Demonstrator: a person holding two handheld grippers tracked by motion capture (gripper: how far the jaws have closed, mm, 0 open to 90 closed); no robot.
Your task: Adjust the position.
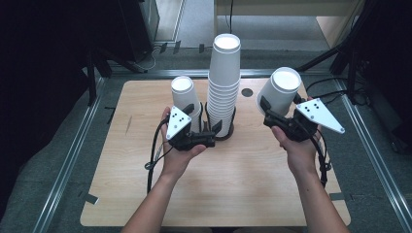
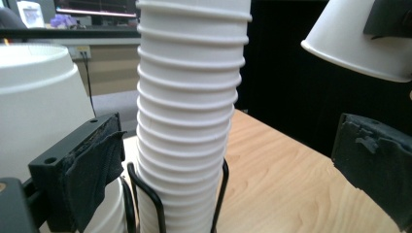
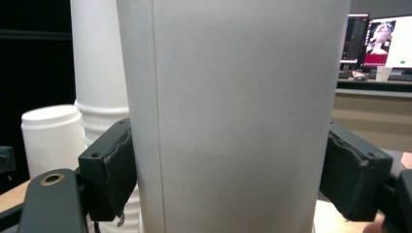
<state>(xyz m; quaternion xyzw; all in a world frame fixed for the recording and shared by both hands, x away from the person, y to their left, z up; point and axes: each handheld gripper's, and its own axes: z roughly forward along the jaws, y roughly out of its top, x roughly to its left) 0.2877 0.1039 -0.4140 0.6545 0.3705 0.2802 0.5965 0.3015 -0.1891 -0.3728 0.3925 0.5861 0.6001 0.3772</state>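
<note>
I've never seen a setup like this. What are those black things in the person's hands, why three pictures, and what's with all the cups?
A person holds hand-operated tongs, one in each hand. One camera looks down from above; one more rides on each pair of tongs. On the wooden table a tall stack of white paper cups stands upside down in a black wire holder. The right tongs grip a single cup in the air. The left tongs, jaws apart, sit by the stack, next to another upturned cup.

A small dark round disc [image 1: 247, 92] lies near the far edge of the pale wooden table [image 1: 233, 194]. Silver metal rails [image 1: 68, 160] flank the table's left and right edges on the grey floor [image 1: 29, 194].
</note>
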